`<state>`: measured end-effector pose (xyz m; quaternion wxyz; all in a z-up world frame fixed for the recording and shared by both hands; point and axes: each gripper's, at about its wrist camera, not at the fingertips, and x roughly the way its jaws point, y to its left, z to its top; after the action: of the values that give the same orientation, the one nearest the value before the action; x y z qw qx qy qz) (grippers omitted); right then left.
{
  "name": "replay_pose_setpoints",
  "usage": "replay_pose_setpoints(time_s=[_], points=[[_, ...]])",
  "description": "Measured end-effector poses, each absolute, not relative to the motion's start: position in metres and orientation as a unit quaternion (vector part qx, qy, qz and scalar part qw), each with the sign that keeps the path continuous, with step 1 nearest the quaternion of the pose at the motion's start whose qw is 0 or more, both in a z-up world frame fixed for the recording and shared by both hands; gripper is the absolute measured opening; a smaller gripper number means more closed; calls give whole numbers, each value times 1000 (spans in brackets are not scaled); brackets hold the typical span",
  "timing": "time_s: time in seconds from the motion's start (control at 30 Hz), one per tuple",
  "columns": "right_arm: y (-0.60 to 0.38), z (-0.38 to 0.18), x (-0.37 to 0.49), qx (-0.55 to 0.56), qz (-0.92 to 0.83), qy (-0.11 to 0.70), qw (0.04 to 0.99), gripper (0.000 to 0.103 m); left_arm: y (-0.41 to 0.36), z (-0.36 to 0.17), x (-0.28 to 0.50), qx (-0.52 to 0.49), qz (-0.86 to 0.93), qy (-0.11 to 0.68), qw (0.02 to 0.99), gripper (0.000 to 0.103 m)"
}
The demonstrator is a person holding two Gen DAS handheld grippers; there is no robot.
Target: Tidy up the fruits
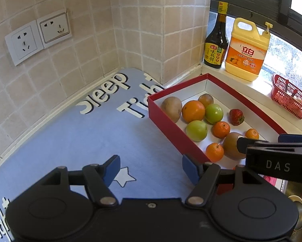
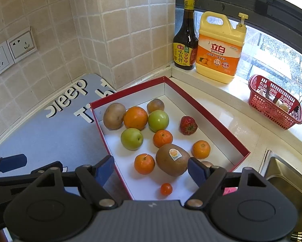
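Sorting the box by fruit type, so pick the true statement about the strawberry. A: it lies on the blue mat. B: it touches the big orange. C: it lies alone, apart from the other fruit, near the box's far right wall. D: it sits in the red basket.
C: the strawberry lies by itself on the white floor of the red box, clear of the other fruit.

Pale stone counter [image 2: 227,121] in a tiled corner. Blue mat [image 2: 50,133] printed "Sleep Tight" covers its 9 o'clock side. Red box [image 2: 217,119] sits at centre, its 9 o'clock edge resting on the mat. On the counter's raised ledge: soy sauce bottle [image 2: 186,40] at 12 o'clock, yellow detergent jug [image 2: 219,52] touching it at 1, red plastic basket [image 2: 276,102] at 3. Steel sink [image 2: 286,173] cut in at 4 o'clock.
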<state>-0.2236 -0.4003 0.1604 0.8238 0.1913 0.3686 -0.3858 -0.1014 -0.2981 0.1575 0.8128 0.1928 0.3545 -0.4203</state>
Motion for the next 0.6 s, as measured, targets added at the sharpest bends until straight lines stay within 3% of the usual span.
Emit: replay_pose_setpoints(time_s=[0.6], points=[[-403,154,-222,197,-383,374,821,81,-299,155,-98,193,-421,359,810,81]])
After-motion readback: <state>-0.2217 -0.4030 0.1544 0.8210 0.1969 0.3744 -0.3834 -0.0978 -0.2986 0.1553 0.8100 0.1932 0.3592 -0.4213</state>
